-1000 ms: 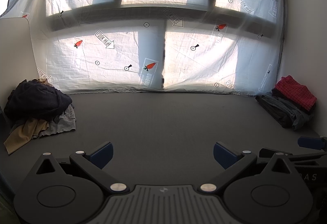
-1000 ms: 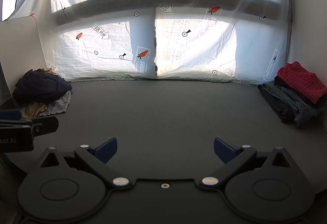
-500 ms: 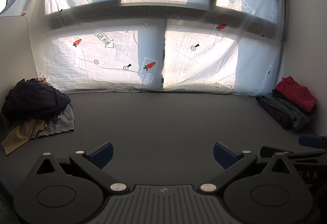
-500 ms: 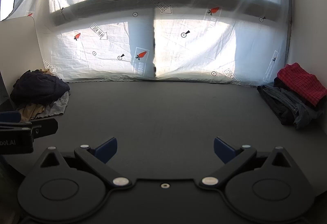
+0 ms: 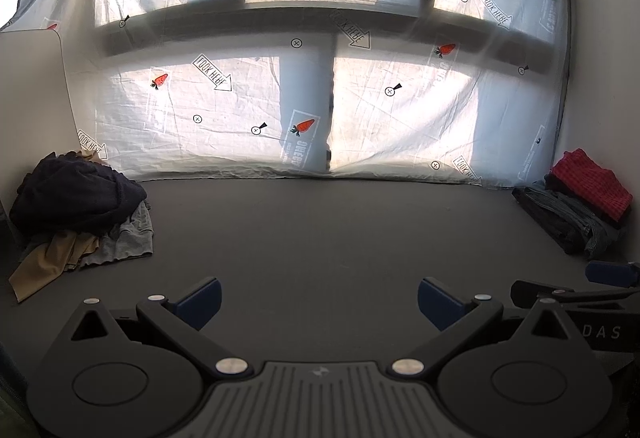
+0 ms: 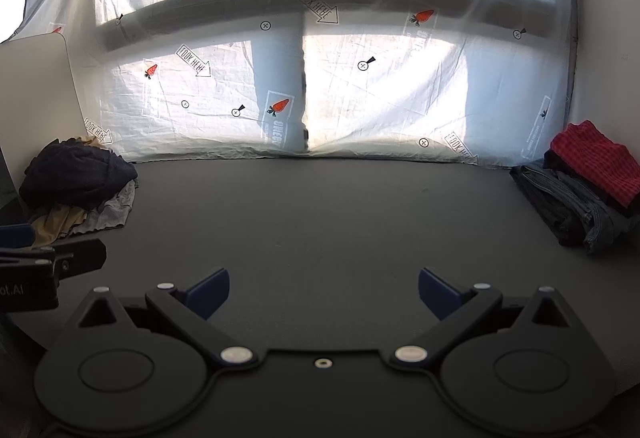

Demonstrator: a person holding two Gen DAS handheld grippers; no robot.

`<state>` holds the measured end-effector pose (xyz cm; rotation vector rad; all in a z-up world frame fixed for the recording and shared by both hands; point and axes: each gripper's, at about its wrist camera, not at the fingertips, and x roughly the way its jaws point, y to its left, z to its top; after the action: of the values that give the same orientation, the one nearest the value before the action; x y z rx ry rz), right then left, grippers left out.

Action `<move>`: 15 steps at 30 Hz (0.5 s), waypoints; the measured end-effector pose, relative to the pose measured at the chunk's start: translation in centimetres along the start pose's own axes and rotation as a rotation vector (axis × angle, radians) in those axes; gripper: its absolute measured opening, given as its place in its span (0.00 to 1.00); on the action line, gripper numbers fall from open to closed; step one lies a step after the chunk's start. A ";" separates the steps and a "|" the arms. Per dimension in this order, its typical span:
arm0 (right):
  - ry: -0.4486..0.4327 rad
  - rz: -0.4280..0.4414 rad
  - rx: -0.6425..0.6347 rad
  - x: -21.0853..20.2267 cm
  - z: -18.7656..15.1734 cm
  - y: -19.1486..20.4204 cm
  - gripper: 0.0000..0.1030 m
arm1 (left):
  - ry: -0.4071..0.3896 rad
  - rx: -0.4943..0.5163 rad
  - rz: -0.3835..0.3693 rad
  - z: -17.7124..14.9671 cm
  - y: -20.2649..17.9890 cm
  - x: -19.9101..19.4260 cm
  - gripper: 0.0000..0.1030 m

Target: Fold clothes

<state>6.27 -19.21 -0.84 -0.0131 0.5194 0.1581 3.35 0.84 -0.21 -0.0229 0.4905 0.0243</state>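
Observation:
A loose pile of unfolded clothes (image 5: 76, 206), with a dark navy garment over tan and grey ones, lies at the far left of the dark table (image 5: 320, 230). It also shows in the right wrist view (image 6: 76, 186). A folded stack (image 5: 576, 214) with a red checked garment on dark jeans sits at the far right, and shows in the right wrist view (image 6: 588, 190). My left gripper (image 5: 318, 302) is open and empty above the table's near middle. My right gripper (image 6: 324, 294) is open and empty beside it.
A white printed sheet (image 5: 320, 98) hangs behind the table's far edge. A white panel (image 5: 28, 110) stands at the left and a white wall (image 5: 600, 78) at the right. The right gripper's side (image 5: 580, 302) shows in the left view; the left gripper's side (image 6: 44, 270) shows in the right view.
Both grippers have drifted slightly; the clothes pile sits a little further left in the views. Both stay open and empty.

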 end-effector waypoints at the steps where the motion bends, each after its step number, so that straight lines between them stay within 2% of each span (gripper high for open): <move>1: 0.004 0.003 -0.001 0.3 0.0 -0.1 0.99 | 0.003 -0.004 0.003 0.1 0.0 0.3 1.00; 5: 0.020 0.007 -0.004 1.6 0.3 -0.6 0.99 | 0.047 -0.042 -0.001 0.6 -0.3 2.3 1.00; 12: 0.055 -0.006 0.040 6.2 2.5 -3.0 0.99 | 0.210 -0.144 -0.049 2.6 0.1 8.3 1.00; 15: 0.063 0.018 0.057 8.7 4.3 -3.5 0.99 | 0.220 -0.147 -0.015 4.5 0.3 10.1 1.00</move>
<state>16.40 -21.18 -1.49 0.0425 0.5873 0.1604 14.39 1.44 -0.99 -0.1751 0.7081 0.0439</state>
